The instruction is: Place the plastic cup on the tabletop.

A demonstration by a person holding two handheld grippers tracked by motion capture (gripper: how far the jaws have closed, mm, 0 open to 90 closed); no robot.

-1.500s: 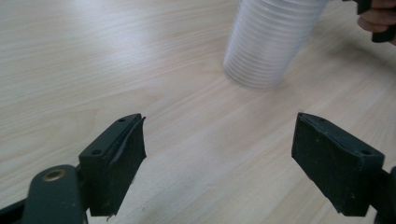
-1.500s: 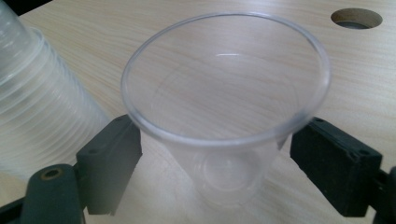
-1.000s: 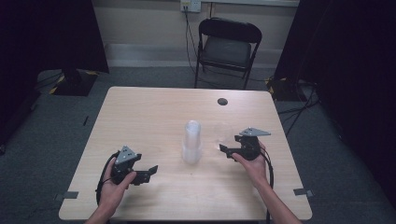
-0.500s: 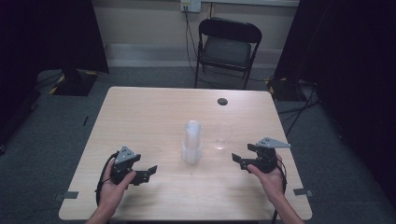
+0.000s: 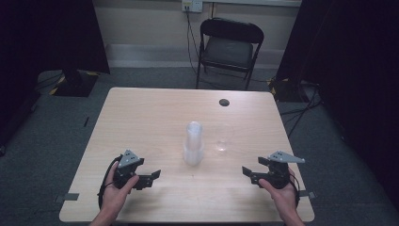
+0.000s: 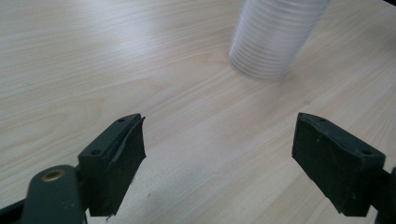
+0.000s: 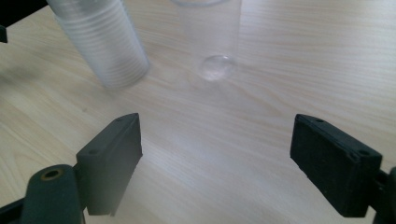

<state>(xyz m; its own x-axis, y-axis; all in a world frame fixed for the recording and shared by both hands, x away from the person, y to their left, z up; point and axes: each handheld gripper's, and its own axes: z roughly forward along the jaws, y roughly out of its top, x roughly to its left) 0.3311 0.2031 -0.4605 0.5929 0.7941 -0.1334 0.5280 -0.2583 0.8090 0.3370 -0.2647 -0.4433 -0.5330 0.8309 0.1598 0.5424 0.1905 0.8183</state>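
an empty clear cup (image 5: 224, 138) stands upright just beside the cup stack (image 5: 194, 142).

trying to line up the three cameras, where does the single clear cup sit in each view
High view: the single clear cup stands upright just right of table centre, apart from both grippers.
Left gripper view: not in it.
Right gripper view: the cup stands at top centre, beyond the open jaws.
Shared landmark: the stack of cups.

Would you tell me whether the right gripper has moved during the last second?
Yes. The right gripper has drawn back from the single clear cup toward the table's near edge.
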